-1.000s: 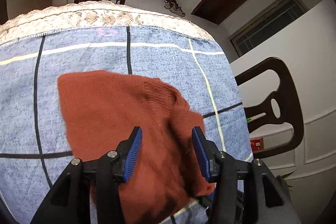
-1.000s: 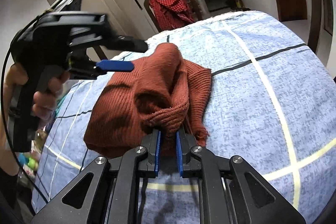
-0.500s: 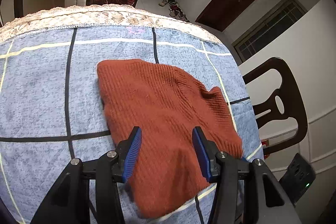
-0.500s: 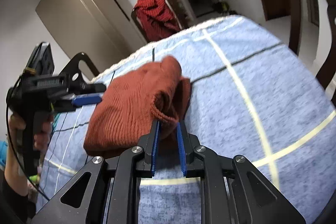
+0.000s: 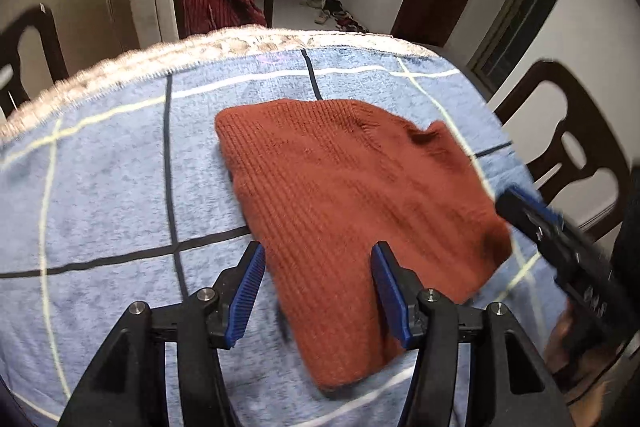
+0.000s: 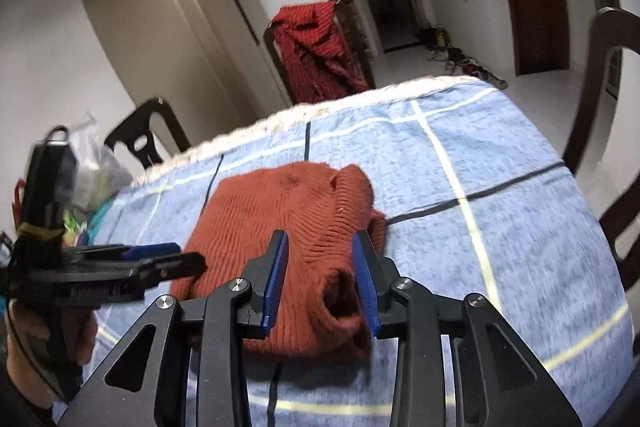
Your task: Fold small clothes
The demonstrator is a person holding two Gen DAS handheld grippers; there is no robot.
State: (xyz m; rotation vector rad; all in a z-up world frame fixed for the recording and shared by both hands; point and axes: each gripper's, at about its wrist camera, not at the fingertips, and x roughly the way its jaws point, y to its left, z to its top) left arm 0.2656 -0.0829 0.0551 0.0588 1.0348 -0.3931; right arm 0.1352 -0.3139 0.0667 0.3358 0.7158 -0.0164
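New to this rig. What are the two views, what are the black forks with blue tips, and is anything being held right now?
There is no robot here. A person holds a handheld claw in each hand, and each claw carries a fisheye camera that looks forward along its two blue-padded fingers.

In the left wrist view, the left claw fills the lower part of the picture. The right wrist view shows the right claw the same way, and the person's hand holding the left claw appears at its left edge.

On the table lies a blue checked cloth, and on it a rust-red knitted sweater, partly folded. A red garment hangs on a chair behind.

Nothing is held. The right claw's jaws have just been opening and the sweater's cuff lies loose between them. The left claw is open over the sweater's near edge.
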